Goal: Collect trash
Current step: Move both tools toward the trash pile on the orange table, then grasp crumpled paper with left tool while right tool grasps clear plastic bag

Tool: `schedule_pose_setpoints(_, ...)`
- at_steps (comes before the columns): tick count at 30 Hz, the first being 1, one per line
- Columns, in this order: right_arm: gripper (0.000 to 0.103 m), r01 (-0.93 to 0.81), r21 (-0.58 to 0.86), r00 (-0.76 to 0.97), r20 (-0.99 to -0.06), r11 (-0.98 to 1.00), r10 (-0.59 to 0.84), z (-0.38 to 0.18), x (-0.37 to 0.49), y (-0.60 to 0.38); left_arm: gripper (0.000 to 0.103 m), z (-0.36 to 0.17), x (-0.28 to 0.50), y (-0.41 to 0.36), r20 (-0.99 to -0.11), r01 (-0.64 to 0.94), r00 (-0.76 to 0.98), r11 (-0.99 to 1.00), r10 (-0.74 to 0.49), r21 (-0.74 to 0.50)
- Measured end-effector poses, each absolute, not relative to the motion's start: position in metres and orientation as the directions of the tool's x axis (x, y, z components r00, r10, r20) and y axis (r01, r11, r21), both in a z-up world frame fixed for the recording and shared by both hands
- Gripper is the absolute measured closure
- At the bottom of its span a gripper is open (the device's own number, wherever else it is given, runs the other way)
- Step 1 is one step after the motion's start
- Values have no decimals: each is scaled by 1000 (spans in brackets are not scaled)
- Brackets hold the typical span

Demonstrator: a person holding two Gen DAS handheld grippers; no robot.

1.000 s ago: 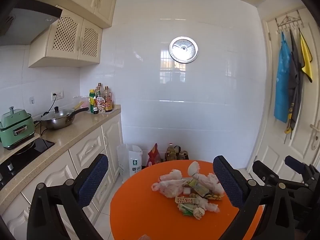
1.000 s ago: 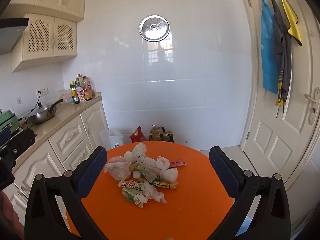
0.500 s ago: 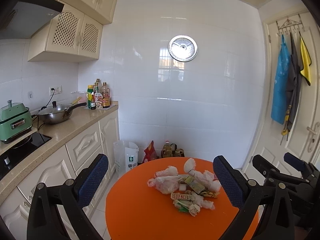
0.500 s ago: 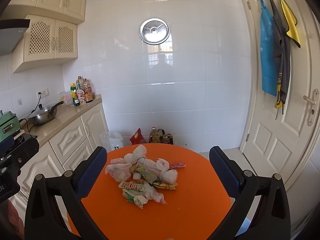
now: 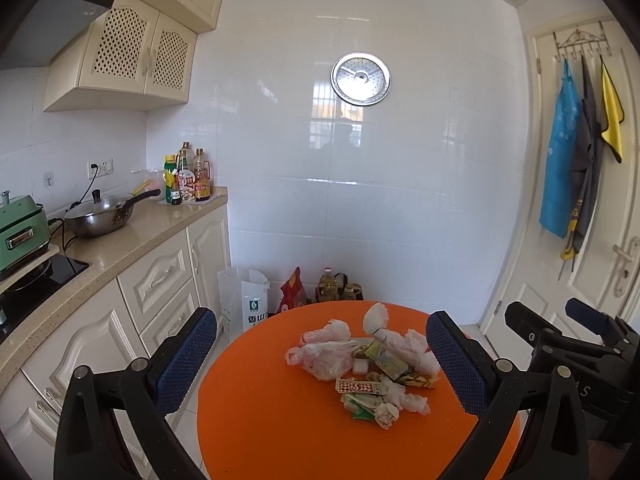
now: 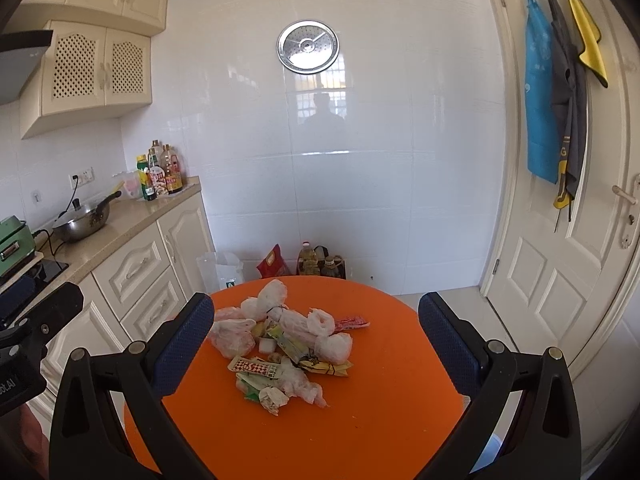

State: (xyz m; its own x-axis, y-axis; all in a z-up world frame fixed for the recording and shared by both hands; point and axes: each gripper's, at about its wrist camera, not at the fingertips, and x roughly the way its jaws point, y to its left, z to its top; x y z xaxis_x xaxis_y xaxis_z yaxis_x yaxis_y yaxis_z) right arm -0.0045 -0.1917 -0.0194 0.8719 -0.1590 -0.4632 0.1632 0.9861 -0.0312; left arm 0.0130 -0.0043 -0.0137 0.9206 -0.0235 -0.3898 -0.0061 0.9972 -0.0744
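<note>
A heap of trash point(image 5: 366, 368) point(image 6: 282, 344) lies on a round orange table point(image 5: 280, 432) point(image 6: 380, 420): crumpled white plastic bags, tissues and printed snack wrappers. My left gripper point(image 5: 320, 364) hangs open above the table's near side, the heap showing between its blue-padded fingers. My right gripper point(image 6: 316, 344) is open too, held above the heap with nothing in it. The right gripper's black body point(image 5: 568, 344) shows at the right edge of the left wrist view; the left gripper's body point(image 6: 28, 320) shows at the left edge of the right wrist view.
A kitchen counter point(image 5: 132, 236) with cabinets runs along the left, bearing a wok point(image 5: 100, 216), bottles point(image 5: 188, 178) and a green appliance point(image 5: 20, 224). A white bag point(image 5: 244, 300) and oil bottles point(image 6: 316, 262) stand on the floor behind the table. A door point(image 6: 568, 240) with hanging cloths is at the right.
Both views have drifted slightly back and up; the table and trash heap sit a little lower and further off. Both grippers have stayed open.
</note>
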Motion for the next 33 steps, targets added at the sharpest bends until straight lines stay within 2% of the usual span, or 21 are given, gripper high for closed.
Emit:
schedule_pose_setpoints(10,1,137,4,768,-632,991,-104,-94,46,-224,1,-71,87,-19,-568,-6,823,998,-26,-55)
schedule_pose_setpoints(18,25,97,66,621,-783,993,-8,-178,85,-243,1,-130,141,-33,-692,-13,722,1000,-10,-27)
schedule_pose_setpoints(28,34,-17,114,502,-858,993,107,-231,126,-232,1,-161,204,-53,-747,-18,665,1000,1,-15)
schedule_pose_setpoints(31,45,-44,119,478,-870,992,126,-243,136,-228,1,-169,213,-57,-753,-9,658,1000,1,-7)
schedule_pose_setpoints(33,61,-61,114,469,-874,992,129,-249,138,-228,1,-172,220,-61,-758,-3,652,1000,-1,-3)
